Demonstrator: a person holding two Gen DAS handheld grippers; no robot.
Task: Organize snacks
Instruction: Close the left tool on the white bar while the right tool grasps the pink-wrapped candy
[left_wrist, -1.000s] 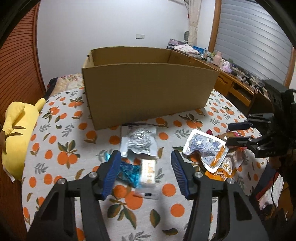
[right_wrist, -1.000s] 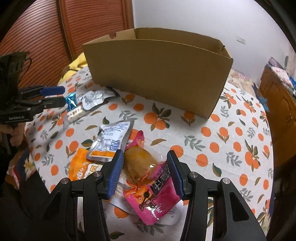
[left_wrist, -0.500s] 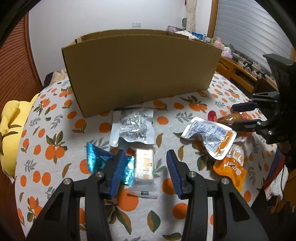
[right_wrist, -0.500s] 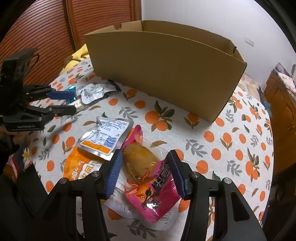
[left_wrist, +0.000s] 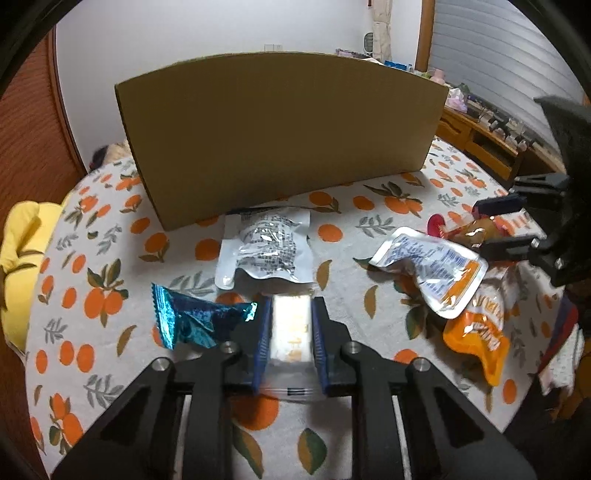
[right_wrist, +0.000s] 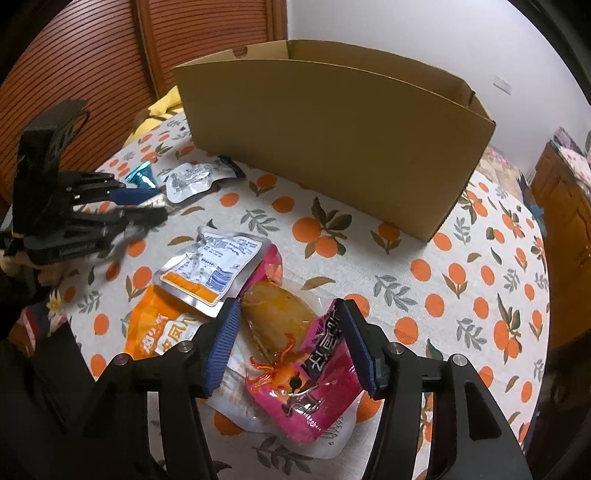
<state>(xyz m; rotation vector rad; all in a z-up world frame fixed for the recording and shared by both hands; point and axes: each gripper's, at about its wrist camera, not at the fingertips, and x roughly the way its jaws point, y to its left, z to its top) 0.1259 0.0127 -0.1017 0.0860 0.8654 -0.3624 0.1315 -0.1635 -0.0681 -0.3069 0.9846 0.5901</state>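
- Right now your left gripper (left_wrist: 290, 328) has its jaws closed onto the small clear-wrapped snack bar (left_wrist: 290, 325), blue pads pressing both long sides, low over the surface (left_wrist: 110, 258) near its front edge.
- Just left of that bar lies the blue foil packet (left_wrist: 192, 317), its crimped end touching the left jaw.
- Just beyond the bar sits the silver pouch (left_wrist: 264, 247), flat on the surface and close to the front wall of the cardboard box (left_wrist: 280, 129).
- Your right gripper (right_wrist: 290, 349) has its jaws wide apart, straddling the pink chicken-leg packet (right_wrist: 295, 354); you cannot tell whether the pads touch it.
- That pink packet lies toward the surface's near right edge, on top of a clear wrapper.
- Overlapping the pink packet's left side is the silver-and-orange pouch (right_wrist: 212, 267), and under that the orange packet (right_wrist: 162, 332).
- The box stands upright toward the far side of the surface, open at the top.
- A yellow plush (left_wrist: 18, 254) sits off the surface's left edge.
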